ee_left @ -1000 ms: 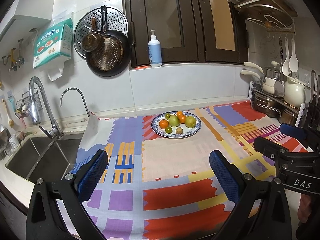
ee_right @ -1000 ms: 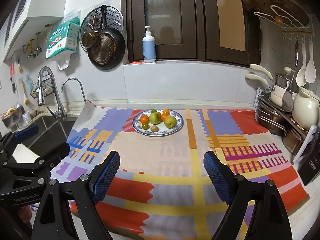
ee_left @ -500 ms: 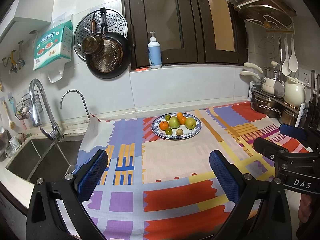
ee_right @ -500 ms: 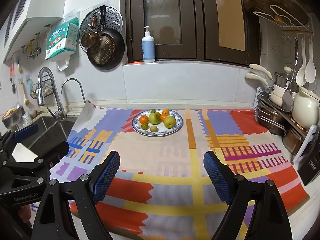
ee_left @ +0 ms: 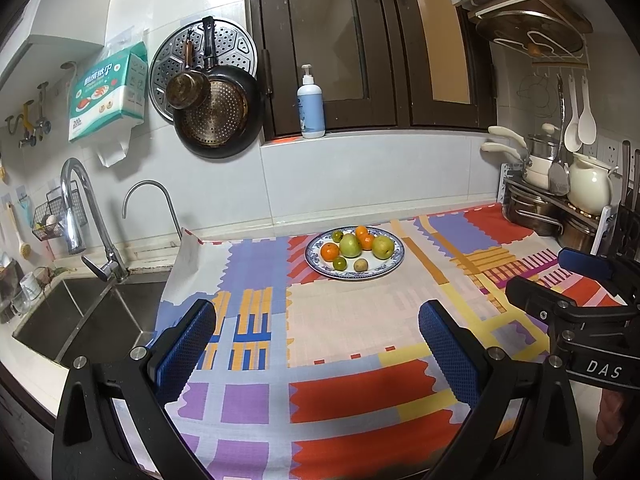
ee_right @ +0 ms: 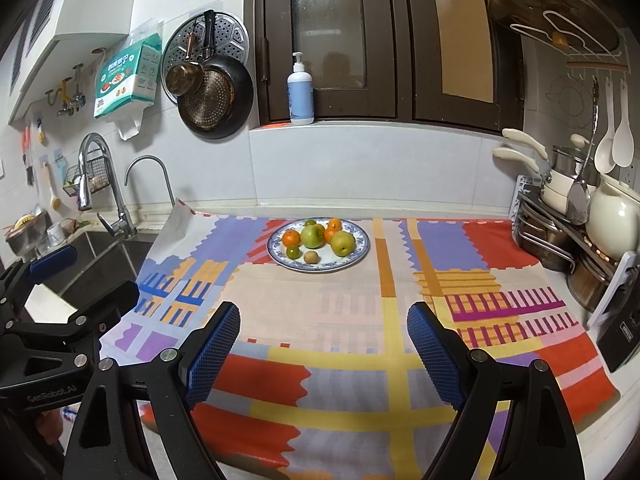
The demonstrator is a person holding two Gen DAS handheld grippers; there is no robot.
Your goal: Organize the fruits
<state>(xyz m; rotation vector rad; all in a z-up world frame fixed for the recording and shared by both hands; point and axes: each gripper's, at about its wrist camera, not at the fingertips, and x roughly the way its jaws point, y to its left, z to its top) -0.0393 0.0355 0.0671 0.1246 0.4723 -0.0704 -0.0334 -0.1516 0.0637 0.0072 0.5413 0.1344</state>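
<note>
Countertop cloth (ee_right: 344,320) bare before plate (ee_right: 352,261); left gripper (ee_left: 316,344), right gripper (ee_right: 323,344) fingers apart, empty.

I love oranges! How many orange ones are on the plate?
3: one at the plate's left, two at the back behind the green fruits; another could be hidden.

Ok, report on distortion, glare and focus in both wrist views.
Left wrist view: fisheye bends the window frame, corners black, plate sharp. Right wrist view: same bending, faint reflection in the window glass, fruit sharp, no blur.
</note>
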